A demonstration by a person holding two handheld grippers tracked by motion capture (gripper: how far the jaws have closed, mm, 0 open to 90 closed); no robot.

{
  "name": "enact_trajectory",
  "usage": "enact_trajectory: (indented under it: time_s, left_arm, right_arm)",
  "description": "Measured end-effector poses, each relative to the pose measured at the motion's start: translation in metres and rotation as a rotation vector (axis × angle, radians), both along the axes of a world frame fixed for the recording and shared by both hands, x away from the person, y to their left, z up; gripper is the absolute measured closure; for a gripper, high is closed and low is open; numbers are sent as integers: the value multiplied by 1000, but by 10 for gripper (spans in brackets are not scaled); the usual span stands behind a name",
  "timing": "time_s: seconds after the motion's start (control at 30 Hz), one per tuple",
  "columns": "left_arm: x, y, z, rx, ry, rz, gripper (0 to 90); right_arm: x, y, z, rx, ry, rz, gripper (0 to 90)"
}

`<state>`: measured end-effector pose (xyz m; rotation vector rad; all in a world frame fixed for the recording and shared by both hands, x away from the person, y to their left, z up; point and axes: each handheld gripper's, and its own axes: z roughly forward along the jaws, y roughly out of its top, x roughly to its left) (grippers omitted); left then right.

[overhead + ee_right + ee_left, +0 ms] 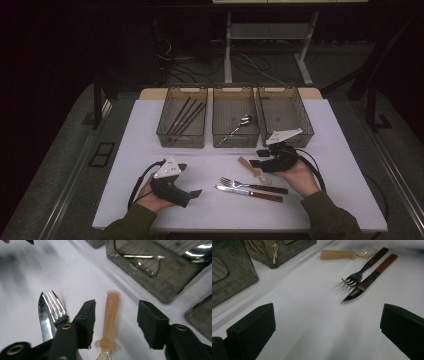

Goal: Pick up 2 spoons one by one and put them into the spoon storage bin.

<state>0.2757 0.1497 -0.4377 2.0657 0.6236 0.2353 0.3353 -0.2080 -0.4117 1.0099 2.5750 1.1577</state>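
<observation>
A small spoon with a tan handle (pixel 248 166) (pixel 110 315) lies on the white table (pixel 150 150), just right of centre. My right gripper (pixel 257 158) (pixel 116 307) is low over it and open. One jaw stands on each side of the handle, and neither pad presses on it. Beside it lie a fork (pixel 250 186) (pixel 56 308) and a knife (pixel 250 193) (pixel 43 320), both with brown handles. My left gripper (pixel 191 179) (pixel 327 315) rests at the front left, wide open with nothing between its jaws. It points toward the fork (pixel 362 271), the knife (pixel 372 280) and the spoon (pixel 337 254).
Three clear bins stand in a row at the back of the table. The left bin (pixel 165 135) holds dark chopsticks (pixel 186 115), the middle bin (pixel 235 140) a metal spoon (pixel 241 122), and the right bin (pixel 285 107) stands just behind my right gripper.
</observation>
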Motion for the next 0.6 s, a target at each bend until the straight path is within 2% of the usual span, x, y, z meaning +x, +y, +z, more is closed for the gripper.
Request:
enact_trajectory:
  time_s: [0.23,0.33,0.6]
  left_arm:
    - [-1,0,0,-3,3,0,0]
    - [0,0,0,0,5,-2,0]
    - [0,-1,0,-1,5,-2,0]
  right_arm:
    - [2,11,-12,-29,38,18,554]
    - [1,16,-16,-68,34,21,573]
    - [5,19,-24,-100,55,28,618]
